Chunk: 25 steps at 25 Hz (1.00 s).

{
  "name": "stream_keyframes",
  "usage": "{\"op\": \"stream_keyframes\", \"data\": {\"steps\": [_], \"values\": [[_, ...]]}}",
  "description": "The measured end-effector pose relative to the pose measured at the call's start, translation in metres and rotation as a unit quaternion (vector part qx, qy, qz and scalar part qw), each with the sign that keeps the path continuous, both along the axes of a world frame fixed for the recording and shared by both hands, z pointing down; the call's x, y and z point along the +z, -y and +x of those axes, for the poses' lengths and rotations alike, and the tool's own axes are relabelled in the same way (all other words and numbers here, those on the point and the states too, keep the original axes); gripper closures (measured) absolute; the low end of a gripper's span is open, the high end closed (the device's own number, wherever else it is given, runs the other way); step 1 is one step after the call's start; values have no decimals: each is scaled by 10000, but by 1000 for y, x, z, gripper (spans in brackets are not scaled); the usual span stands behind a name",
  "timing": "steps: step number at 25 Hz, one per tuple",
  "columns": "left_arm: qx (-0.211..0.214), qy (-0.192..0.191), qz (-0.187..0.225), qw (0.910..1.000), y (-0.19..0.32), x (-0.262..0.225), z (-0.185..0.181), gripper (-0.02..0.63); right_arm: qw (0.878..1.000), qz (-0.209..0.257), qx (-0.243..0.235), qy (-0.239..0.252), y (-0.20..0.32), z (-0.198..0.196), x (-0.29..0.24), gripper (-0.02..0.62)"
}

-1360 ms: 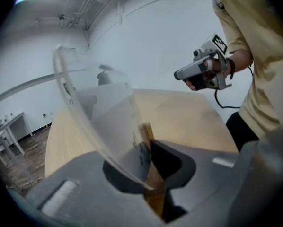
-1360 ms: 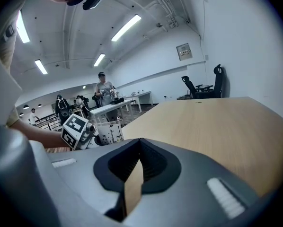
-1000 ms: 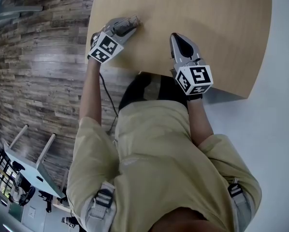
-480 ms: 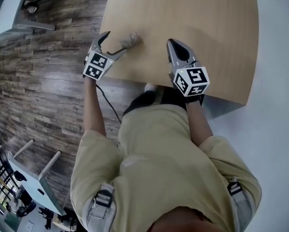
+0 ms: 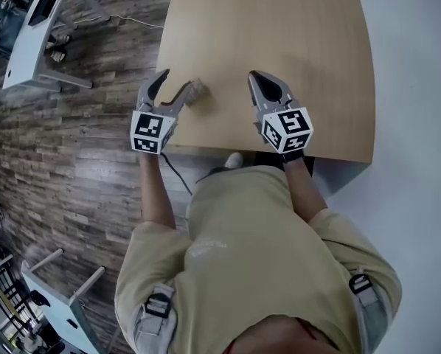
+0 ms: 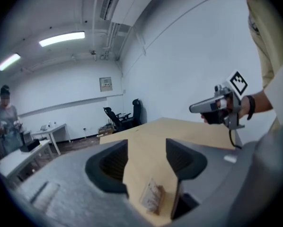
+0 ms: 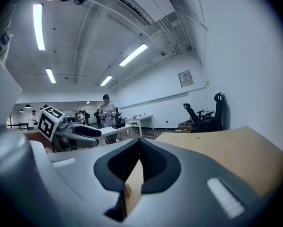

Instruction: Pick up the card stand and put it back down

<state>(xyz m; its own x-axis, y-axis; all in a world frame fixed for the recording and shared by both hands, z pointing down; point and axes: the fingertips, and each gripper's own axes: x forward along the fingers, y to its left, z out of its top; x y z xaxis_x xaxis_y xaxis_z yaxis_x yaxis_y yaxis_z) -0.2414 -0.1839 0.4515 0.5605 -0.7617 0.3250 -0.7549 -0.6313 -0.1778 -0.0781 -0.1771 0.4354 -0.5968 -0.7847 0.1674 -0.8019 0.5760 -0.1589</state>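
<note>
A wooden table (image 5: 309, 65) is seen below the left tool (image 5: 172, 87), a white desk (image 5: 40, 28) on plank floor (image 5: 80, 168) leftward.

Probably an open office: white desks (image 7: 137, 118), swivel chairs (image 6: 113, 115), ceiling strip lights (image 7: 133, 54).

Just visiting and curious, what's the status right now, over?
Left tool open, jaws just narrowing, nothing gripped; right tool shut, empty. Small pale card stand sits free on light wooden table. Nothing in the way.

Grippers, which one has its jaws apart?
The left gripper: jaws apart, just been closing, pinching nothing, card stand on the table beyond. The right gripper's jaws meet at the tips.
</note>
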Motion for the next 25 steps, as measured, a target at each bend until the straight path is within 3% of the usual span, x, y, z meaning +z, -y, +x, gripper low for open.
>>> {"op": "stream_keyframes", "data": {"steps": [3, 9, 12, 15, 18, 25], "values": [[-96, -540, -218, 9983, 3, -14, 31, 377, 9997, 188, 109, -70, 1, 16, -16, 592], [53, -1132, 130, 9935, 12, -41, 101, 475, 9978, 382, 502, -206, -8, 55, -25, 592], [54, -1547, 163, 9878, 19, -53, 136, 554, 9955, 491, 770, -239, -11, 78, -31, 592], [234, -1645, 219, 9858, 22, -59, 178, 601, 9909, 586, 1174, -288, -11, 107, -38, 592], [387, -1764, 251, 9832, 17, -70, 211, 603, 9855, 560, 1567, -341, -16, 135, -41, 592], [637, -1887, 297, 9795, -2, -68, 233, 604, 9719, 551, 2186, -680, -32, 171, -43, 591]]}}
